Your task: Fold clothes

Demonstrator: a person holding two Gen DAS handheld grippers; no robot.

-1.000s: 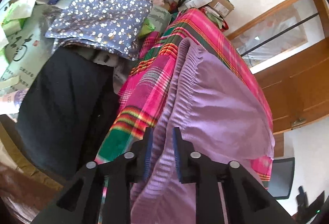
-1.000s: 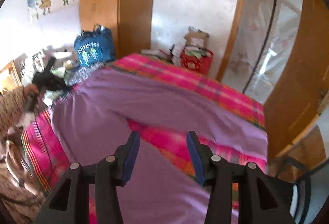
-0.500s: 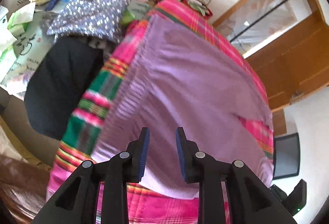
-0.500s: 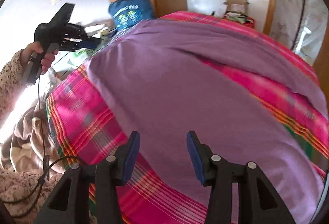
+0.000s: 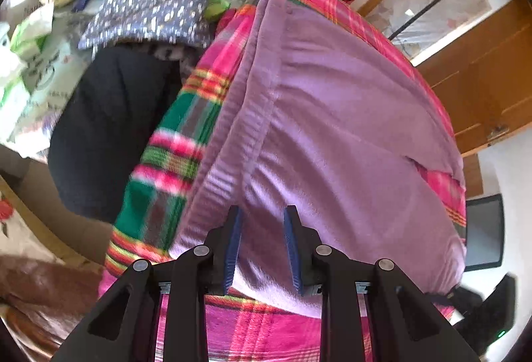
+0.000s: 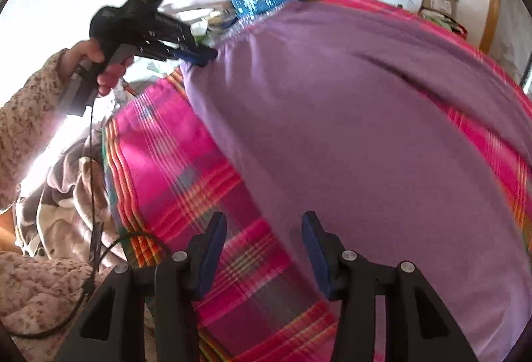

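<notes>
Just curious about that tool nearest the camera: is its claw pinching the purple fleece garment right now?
No. The right claw hangs open above the pink plaid blanket, nothing between its blue pads.

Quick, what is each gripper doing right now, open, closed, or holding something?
Left gripper: open over the purple garment, gripping nothing.
Right gripper: open, empty.

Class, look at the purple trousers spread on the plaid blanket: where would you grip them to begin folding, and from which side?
Probably at the gathered waistband of the purple trousers, coming in from the bed's near edge. That band is a thick, ridged hem at the cloth's border, easy to pinch. The left gripper already hovers open at that end; the right gripper is open over the plaid blanket.
</notes>
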